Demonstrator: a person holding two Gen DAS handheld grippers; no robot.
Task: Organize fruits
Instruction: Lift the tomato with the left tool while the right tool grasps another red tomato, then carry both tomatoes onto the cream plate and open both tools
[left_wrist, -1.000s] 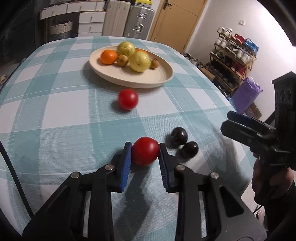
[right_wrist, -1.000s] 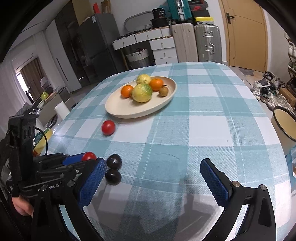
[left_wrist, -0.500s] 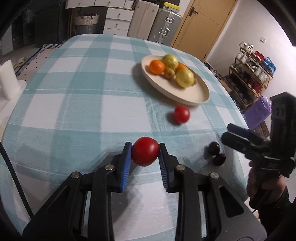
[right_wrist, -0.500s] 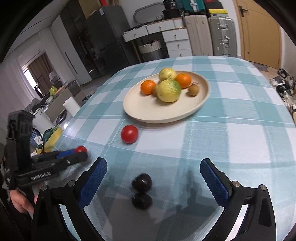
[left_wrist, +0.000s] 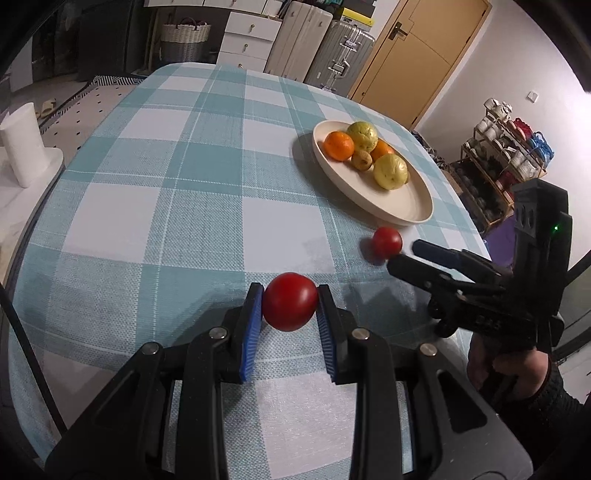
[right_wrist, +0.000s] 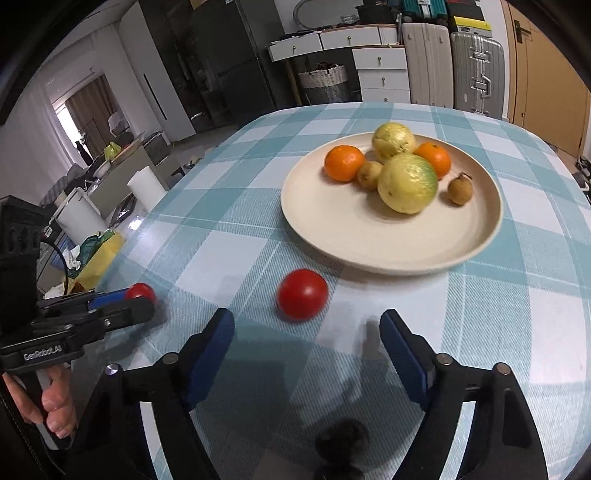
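Note:
My left gripper (left_wrist: 290, 301) is shut on a red tomato (left_wrist: 290, 301) and holds it above the checked tablecloth; it also shows in the right wrist view (right_wrist: 140, 291). A second red tomato (right_wrist: 302, 293) lies on the cloth just ahead of my open, empty right gripper (right_wrist: 306, 341), and shows in the left wrist view (left_wrist: 386, 242). The cream plate (right_wrist: 369, 240) beyond it holds oranges, yellow-green fruits and small brown fruits. A dark fruit (right_wrist: 341, 437) lies under my right gripper.
The table edge falls away at the left, with white rolls (right_wrist: 146, 188) and clutter below. Suitcases (right_wrist: 476, 70) and drawers stand past the far edge. A shoe rack (left_wrist: 506, 155) stands at the right.
My left gripper has lifted the tomato and swung left. My right gripper has moved forward past the dark fruits, up close to the loose tomato and plate.

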